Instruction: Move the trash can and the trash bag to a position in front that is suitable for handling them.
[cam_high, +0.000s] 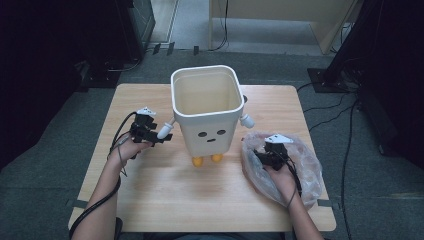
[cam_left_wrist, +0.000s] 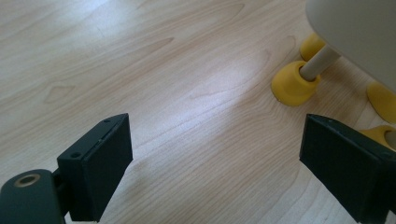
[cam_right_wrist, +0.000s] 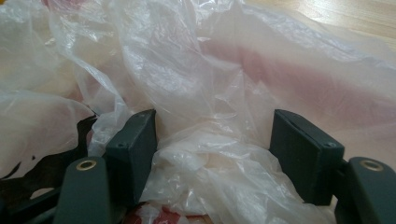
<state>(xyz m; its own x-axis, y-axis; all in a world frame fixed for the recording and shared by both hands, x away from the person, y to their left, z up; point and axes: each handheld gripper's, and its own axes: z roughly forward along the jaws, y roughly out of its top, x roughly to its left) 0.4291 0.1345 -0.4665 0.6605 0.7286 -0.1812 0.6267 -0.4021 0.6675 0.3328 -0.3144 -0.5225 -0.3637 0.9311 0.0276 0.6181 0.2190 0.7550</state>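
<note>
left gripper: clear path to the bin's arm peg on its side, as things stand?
Probably yes. The left gripper sits right beside the white bin, jaws wide open with nothing between them, close to the arm peg. Only bare table lies around it.

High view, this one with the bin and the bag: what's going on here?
A person at a wooden table works with a gripper in each hand. The right gripper has its jaws open around a bunched fold of a clear plastic bag lying at the table's right side; the pads do not look closed on it. The left gripper hangs open above bare wood beside a cream bin with a face, small arms and yellow feet. The bin looks empty.
</note>
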